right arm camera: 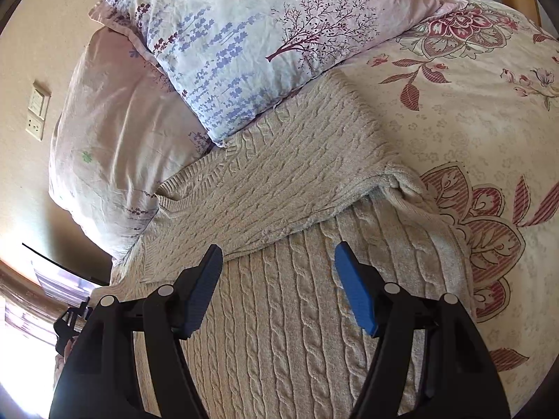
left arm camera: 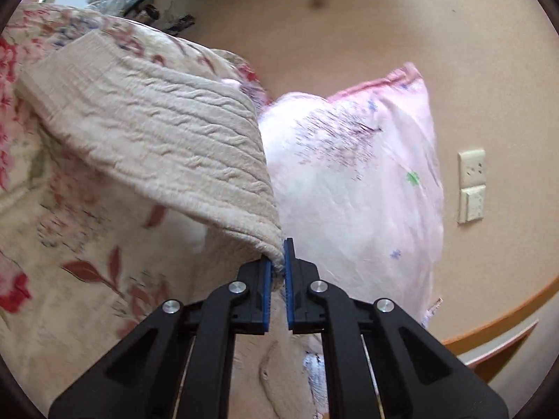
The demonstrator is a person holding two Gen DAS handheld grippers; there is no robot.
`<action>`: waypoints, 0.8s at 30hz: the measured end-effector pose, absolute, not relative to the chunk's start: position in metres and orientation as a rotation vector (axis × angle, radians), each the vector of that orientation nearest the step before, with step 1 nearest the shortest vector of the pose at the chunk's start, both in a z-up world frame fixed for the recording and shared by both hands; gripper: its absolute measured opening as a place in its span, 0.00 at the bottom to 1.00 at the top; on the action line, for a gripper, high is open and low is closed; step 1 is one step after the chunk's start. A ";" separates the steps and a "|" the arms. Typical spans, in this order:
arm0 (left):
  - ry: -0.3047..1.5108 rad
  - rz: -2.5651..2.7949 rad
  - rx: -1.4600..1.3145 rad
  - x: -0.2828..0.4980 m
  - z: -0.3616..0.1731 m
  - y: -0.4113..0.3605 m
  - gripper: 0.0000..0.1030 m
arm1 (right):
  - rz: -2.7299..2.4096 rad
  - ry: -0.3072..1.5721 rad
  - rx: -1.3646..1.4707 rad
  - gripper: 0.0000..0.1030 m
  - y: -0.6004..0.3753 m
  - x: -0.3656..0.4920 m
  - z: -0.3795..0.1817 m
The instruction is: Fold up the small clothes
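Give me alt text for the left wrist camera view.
The left tongs, black with blue pads, are shut on the edge of a beige cable-knit sweater, lifting it above a cream floral bedspread. A pale pink printed pillow leans against the tan wall behind.

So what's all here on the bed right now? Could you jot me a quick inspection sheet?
Surface: bed with a flowered bedspread.
Job's things: beige cable-knit sweater, part folded over itself.
Clutter: two pillows, one tree-printed, one pink.
Grippers: left gripper shut on a lifted sweater edge; right gripper open above the sweater, holding nothing.
Cables: nothing seen.
Surroundings: tan wall, wall socket, wooden trim.
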State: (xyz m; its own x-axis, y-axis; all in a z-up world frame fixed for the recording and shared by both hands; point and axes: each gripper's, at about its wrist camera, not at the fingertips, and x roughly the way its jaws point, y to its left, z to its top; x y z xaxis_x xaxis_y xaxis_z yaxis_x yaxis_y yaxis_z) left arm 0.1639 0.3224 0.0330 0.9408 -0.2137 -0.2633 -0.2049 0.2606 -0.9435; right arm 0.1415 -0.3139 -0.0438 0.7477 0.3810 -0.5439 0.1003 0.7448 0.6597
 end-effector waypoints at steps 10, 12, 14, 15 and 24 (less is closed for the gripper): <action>0.545 -0.431 -1.261 0.235 0.030 0.152 0.06 | 0.176 0.717 0.714 0.66 -0.311 0.128 -0.040; 0.652 -0.436 -1.256 0.245 0.009 0.122 0.06 | 0.174 0.715 0.705 0.66 -0.313 0.126 -0.039; 0.761 -0.416 -1.261 0.253 -0.015 0.101 0.06 | 0.167 0.711 0.696 0.66 -0.315 0.124 -0.039; 0.802 -0.406 -1.277 0.255 -0.027 0.095 0.06 | 0.164 0.711 0.694 0.66 -0.316 0.124 -0.038; 0.743 -0.283 -1.362 0.250 -0.024 0.129 0.34 | 0.171 0.717 0.705 0.66 -0.320 0.126 -0.045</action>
State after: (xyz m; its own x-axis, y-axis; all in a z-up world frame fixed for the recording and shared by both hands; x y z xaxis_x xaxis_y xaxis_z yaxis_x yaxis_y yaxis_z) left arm 0.2502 0.1291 -0.0244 0.7443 -0.5889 -0.3150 -0.2301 0.2166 -0.9487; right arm 0.1260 -0.3201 -0.0454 0.7513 0.3744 -0.5434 0.0888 0.7586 0.6455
